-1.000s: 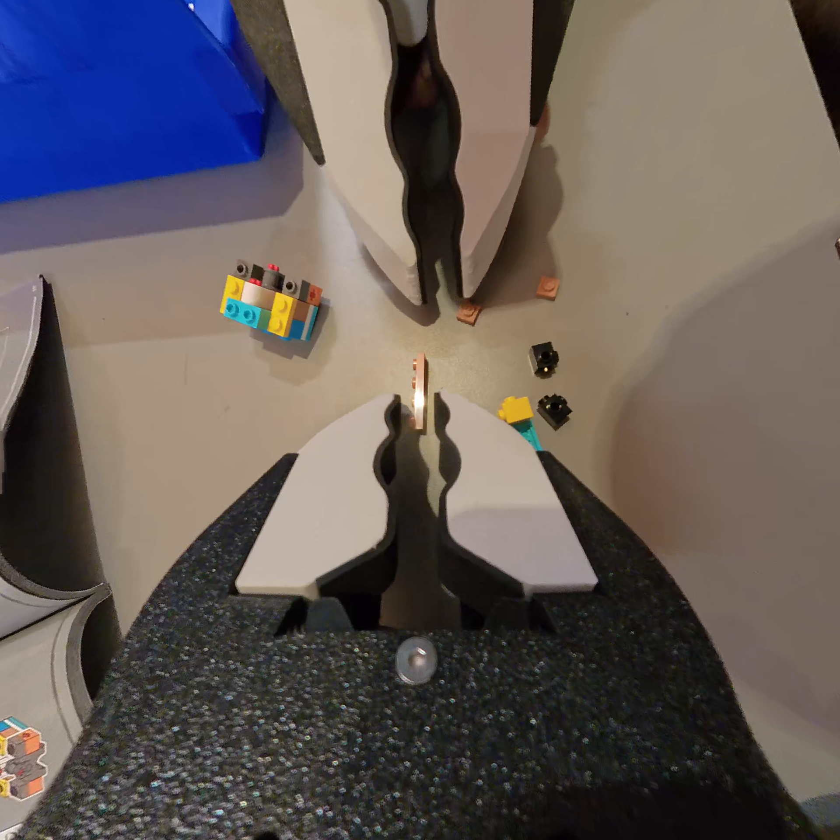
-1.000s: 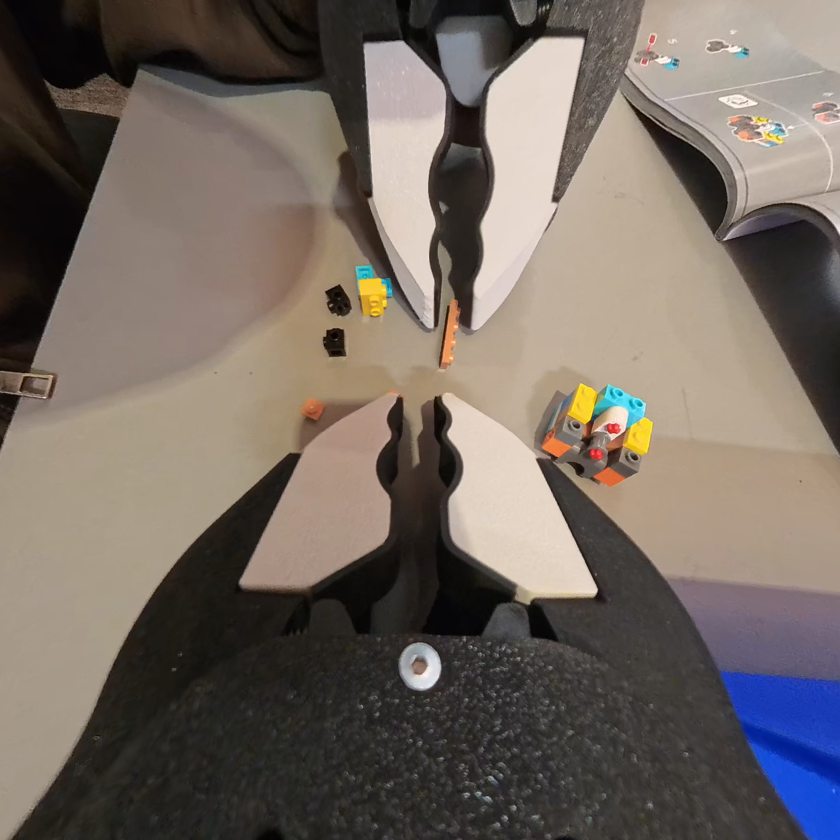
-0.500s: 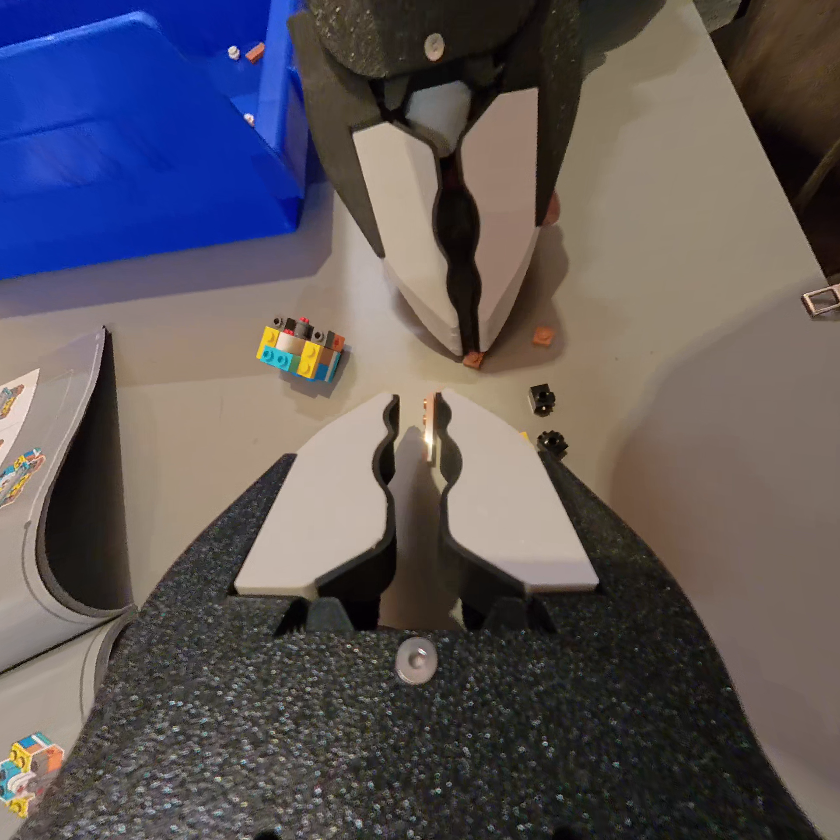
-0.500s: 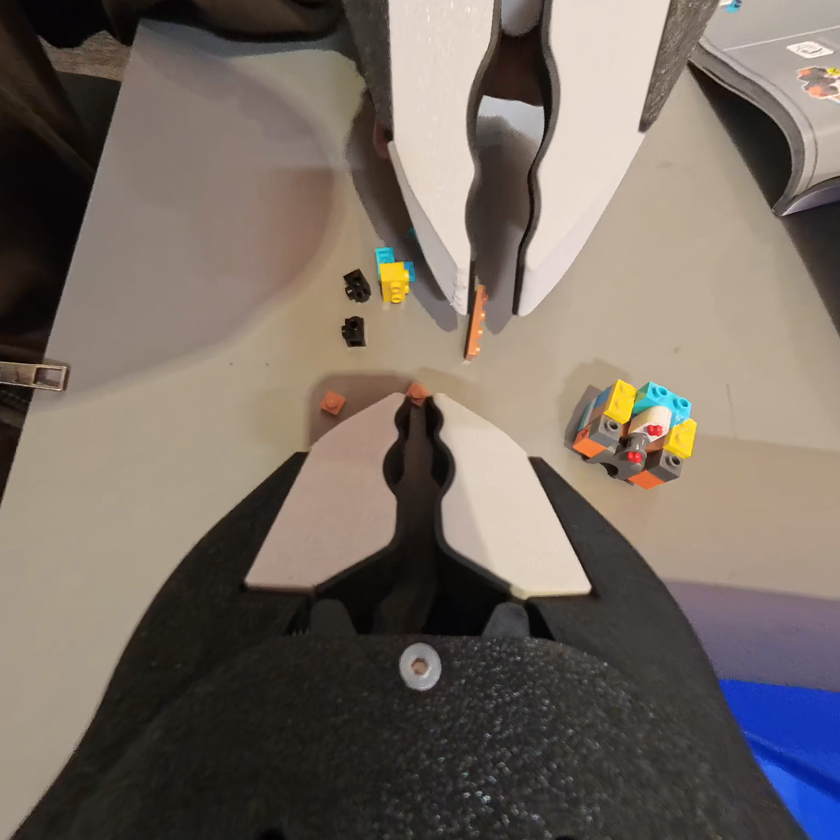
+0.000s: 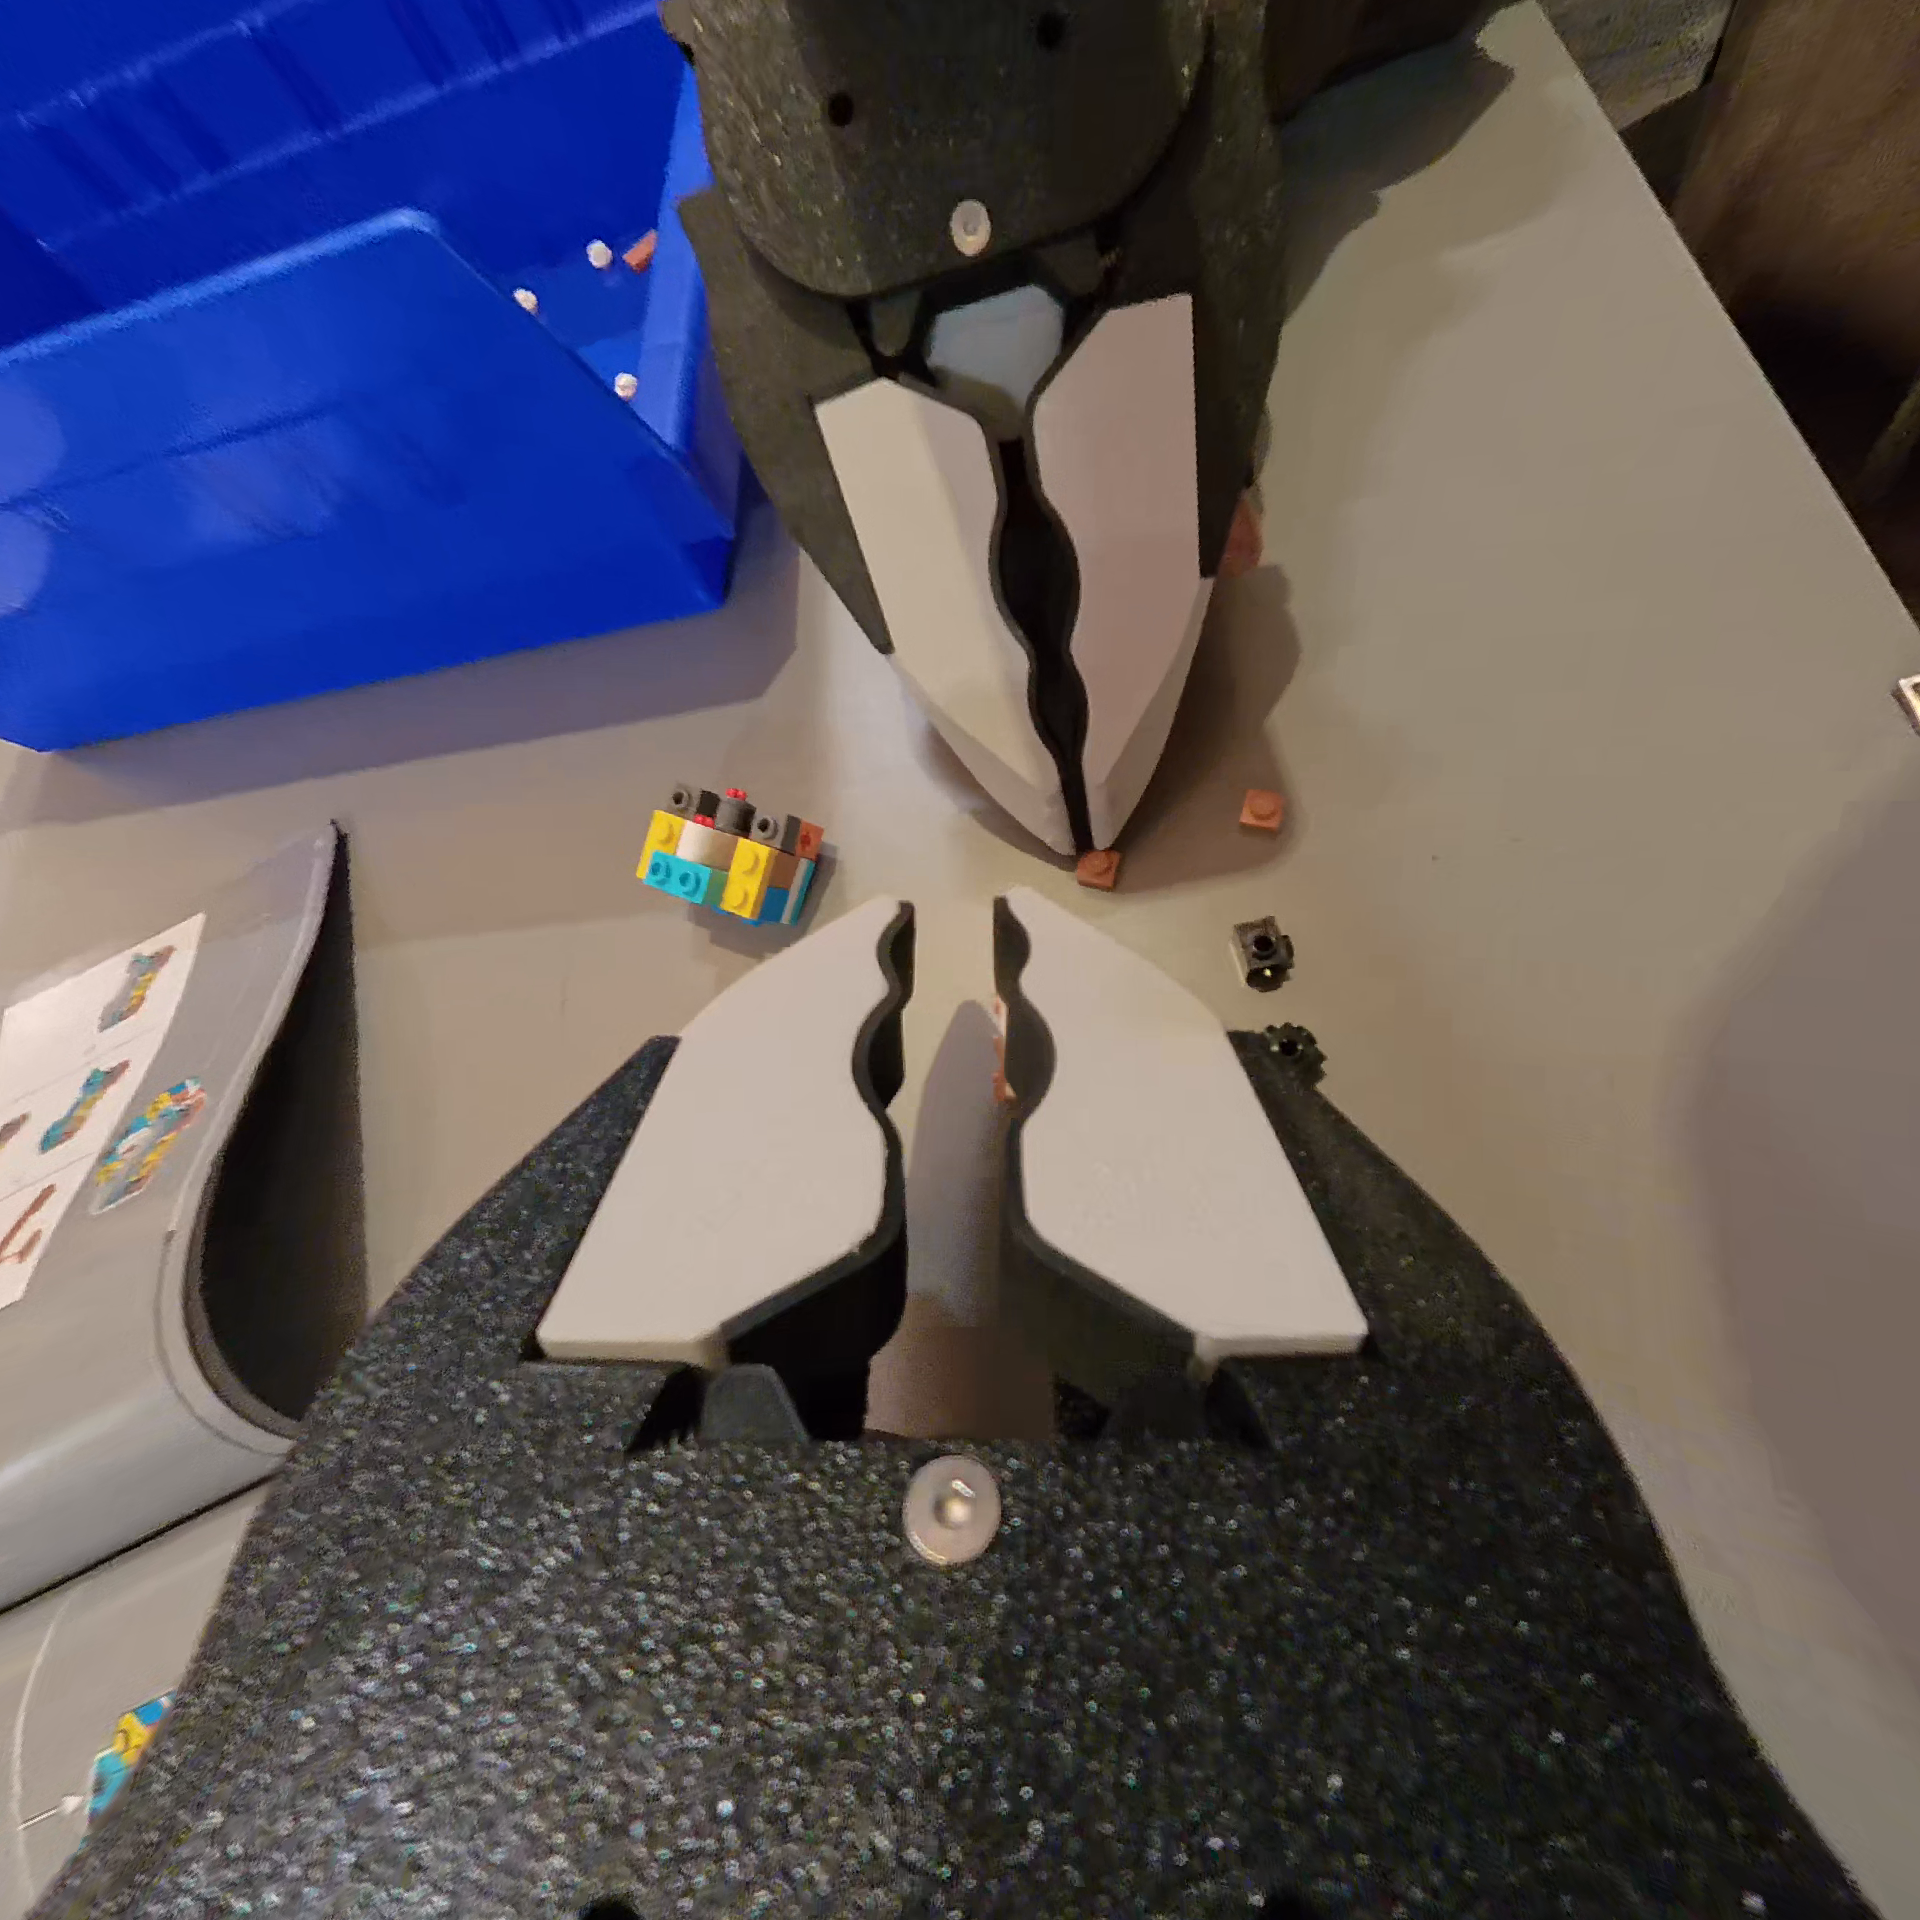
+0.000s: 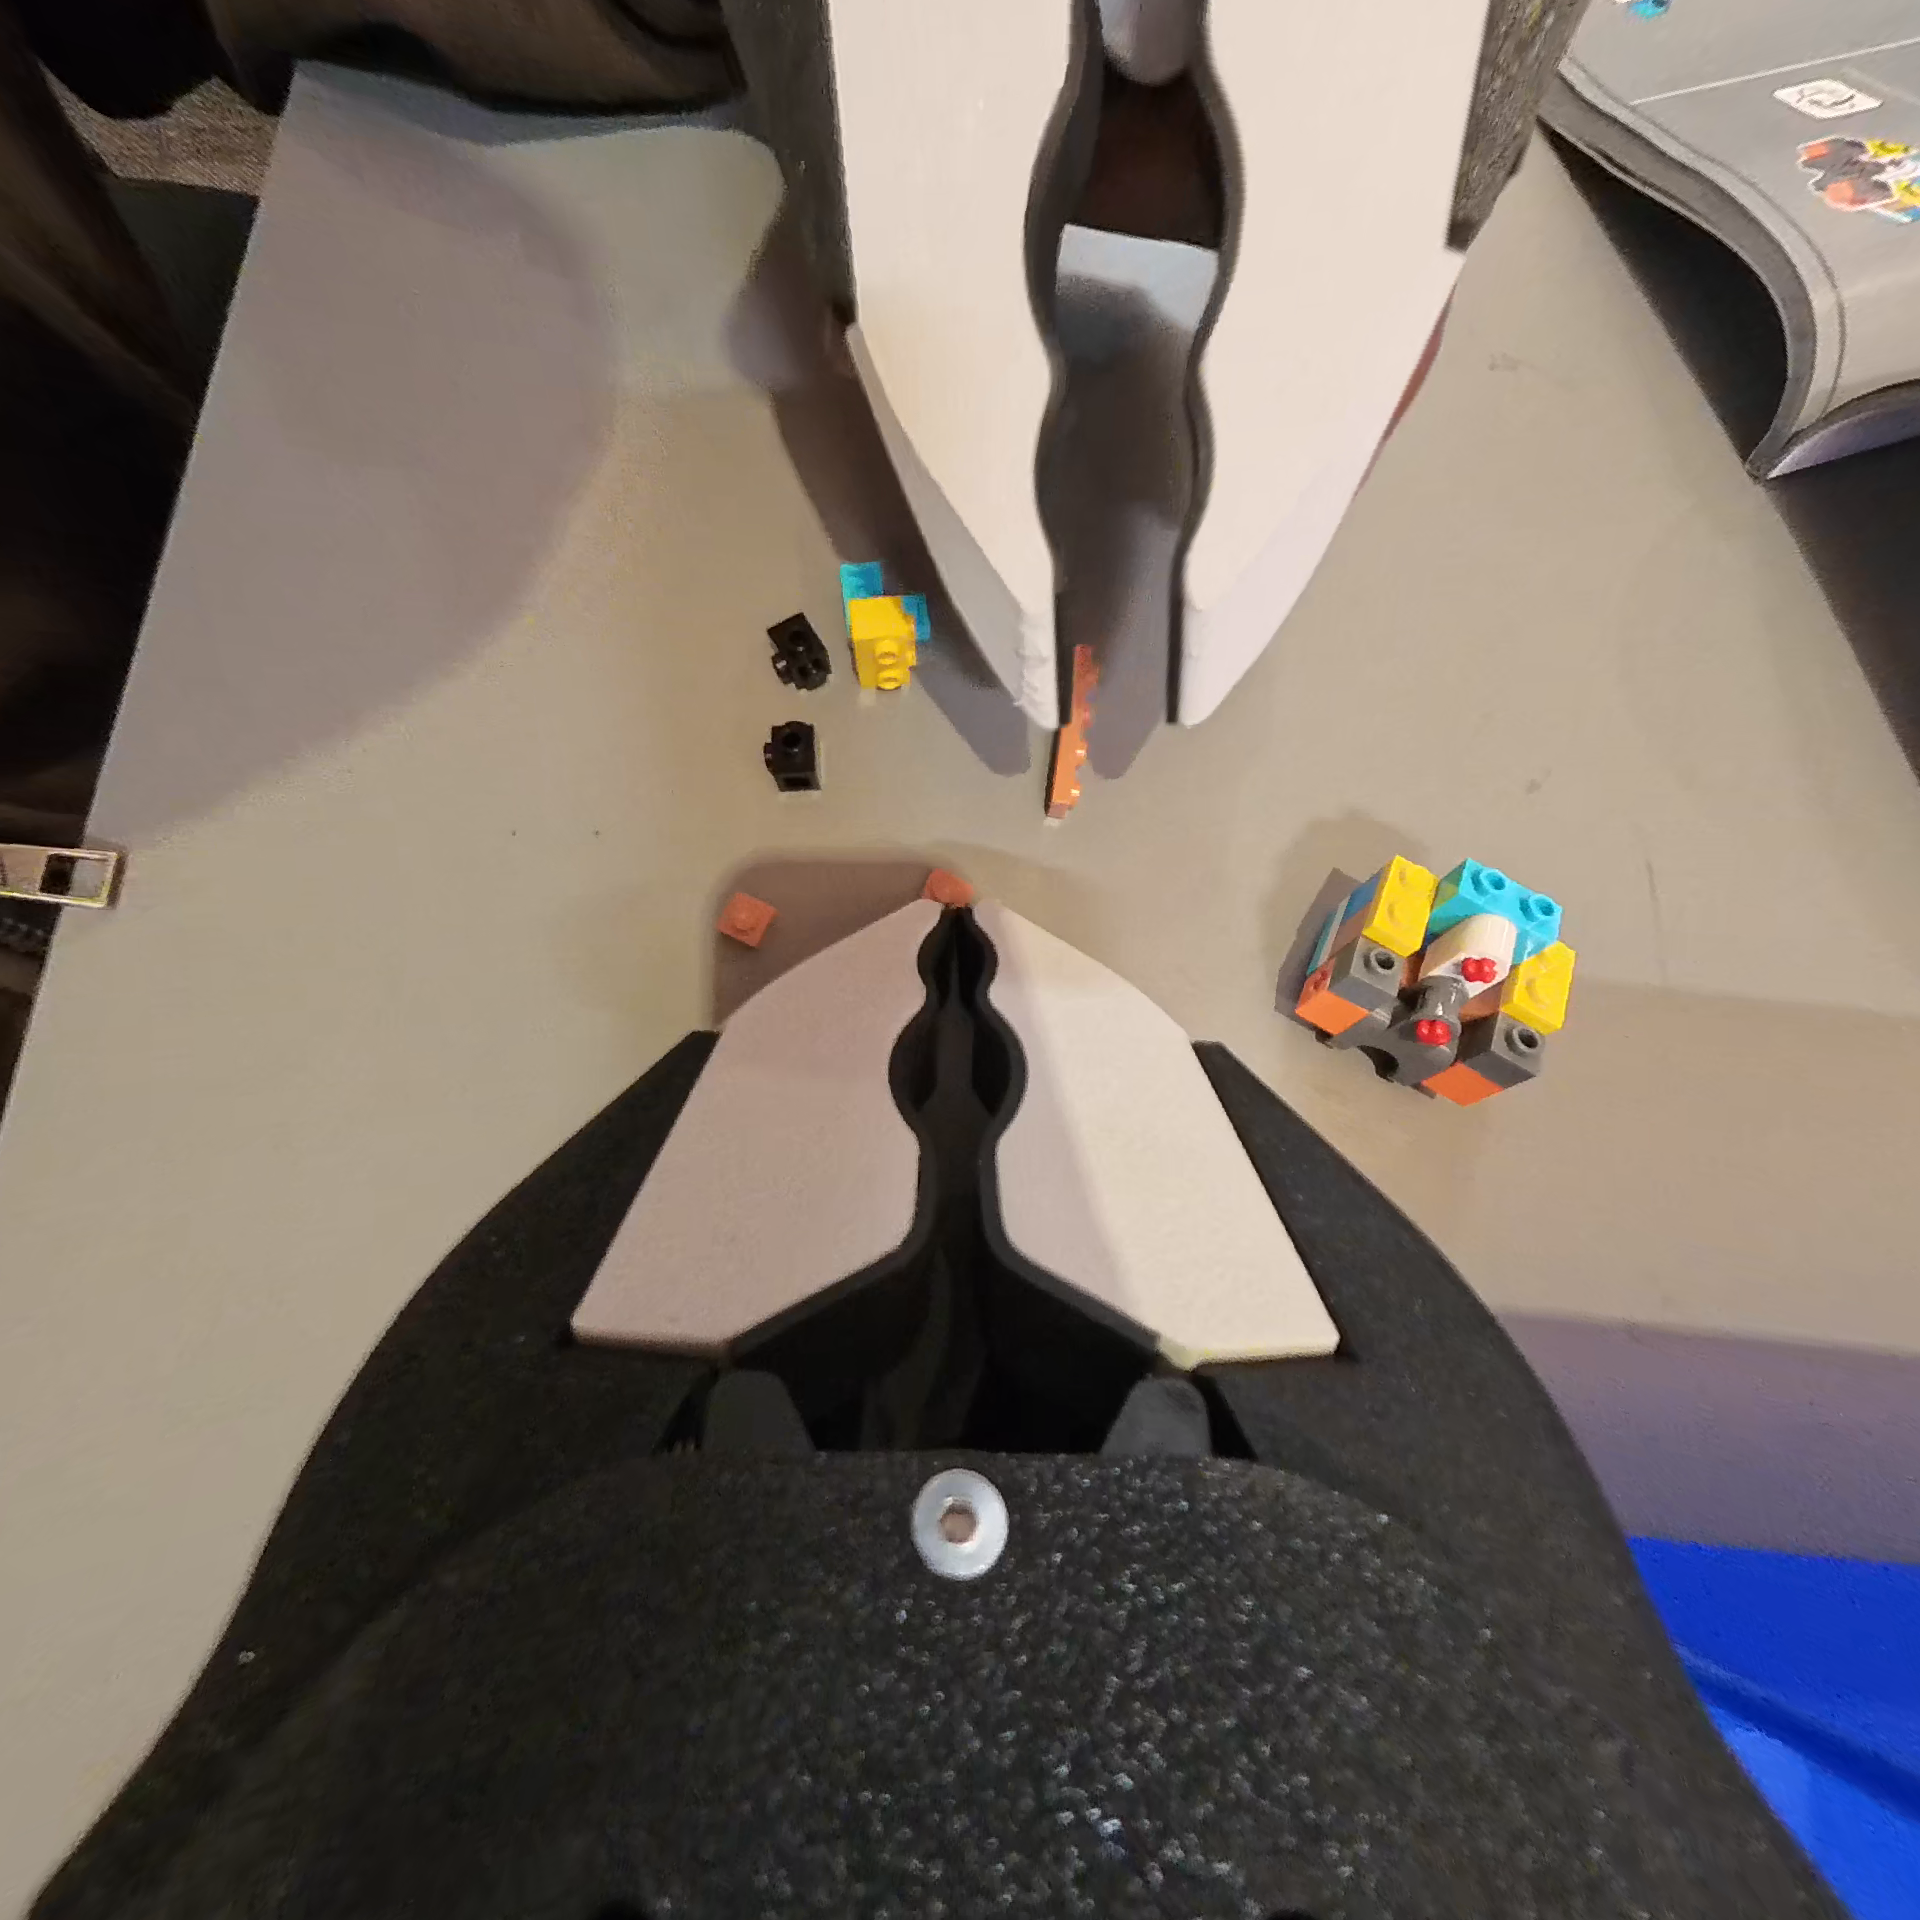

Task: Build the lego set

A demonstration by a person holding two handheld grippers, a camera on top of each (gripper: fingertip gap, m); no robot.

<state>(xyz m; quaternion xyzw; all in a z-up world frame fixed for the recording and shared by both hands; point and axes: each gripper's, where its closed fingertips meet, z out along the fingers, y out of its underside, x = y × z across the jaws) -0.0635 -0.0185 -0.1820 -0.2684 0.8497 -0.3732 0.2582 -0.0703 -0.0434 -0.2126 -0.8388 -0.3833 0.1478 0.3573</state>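
Observation:
My left gripper is open, with a narrow gap between its fingers. A thin orange plate stands on edge against the inner face of one finger; it also shows in the left wrist view. My right gripper faces it, shut, with a small orange 1x1 plate at its very tips on the grey table. A second small orange plate lies beside the right gripper. The colourful part-built model lies off to one side, apart from both grippers.
Two black pieces and a yellow-and-teal piece lie beside the left gripper. A blue bin stands behind the model. An open instruction booklet lies at the table's side. The table edges are close on the far side. My hands' fingertips stand some 4 centimetres from each other. From the left gripper's tips to the yellow-and-teal piece is close to 4 centimetres.
My left gripper has opened off the orange plate and drawn back and up. My right gripper has closed at the small orange plate.

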